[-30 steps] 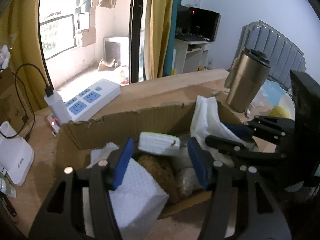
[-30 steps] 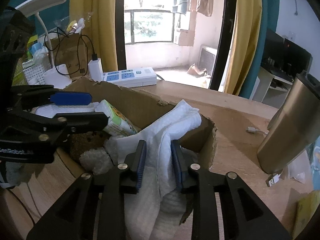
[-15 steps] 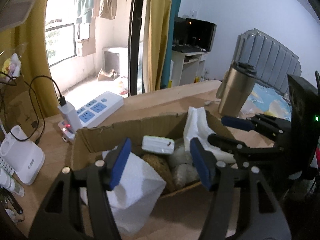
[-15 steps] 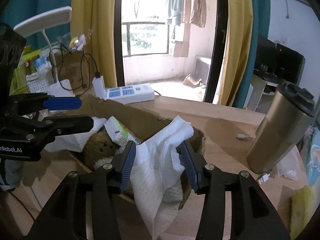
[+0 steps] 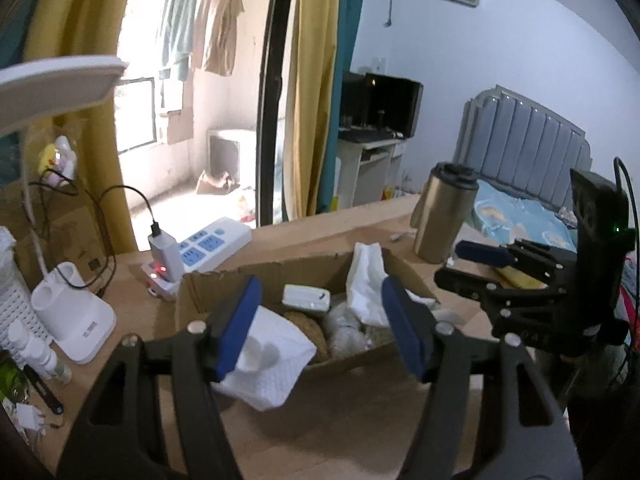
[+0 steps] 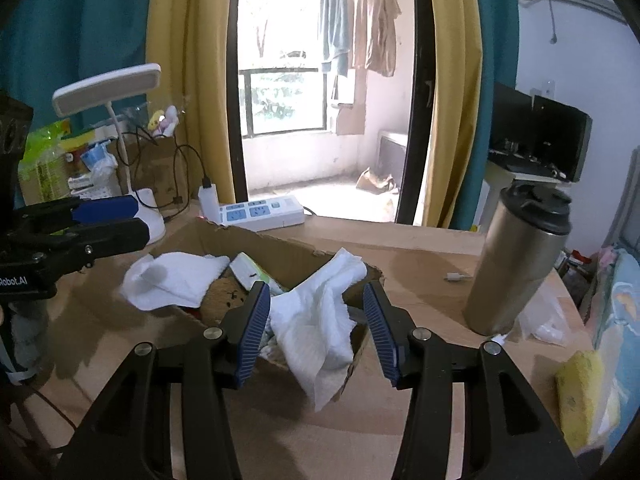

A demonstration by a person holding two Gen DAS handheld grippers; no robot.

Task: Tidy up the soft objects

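Spreading wide with nothing between them, the blue-padded fingers of the left gripper (image 5: 322, 326) hang at lower centre of the left wrist view, above the near wall of the shallow brown cardboard box (image 5: 280, 270). The right gripper (image 6: 316, 330) is parted likewise at lower centre of its own view, empty, framing a crumpled white cloth (image 6: 316, 326) that drapes over the box's near right corner and hangs down outside. A second white quilted cloth (image 6: 176, 276) spills over the box's left edge (in the left wrist view it sits just behind the left finger). Between the two cloths, inside the box, lie a small white-and-green packet (image 5: 306, 298), a brown fuzzy lump (image 5: 306, 326) and some pale fluffy pieces, too blurred to name.

The box rests on a light wooden table (image 6: 420, 248). At right of the right wrist view stands a steel tumbler with a black lid (image 6: 520, 260), well apart from the box; a white power strip with blue sockets (image 6: 262, 212) lies behind it, a yellow sponge (image 6: 580, 396) at lower right.
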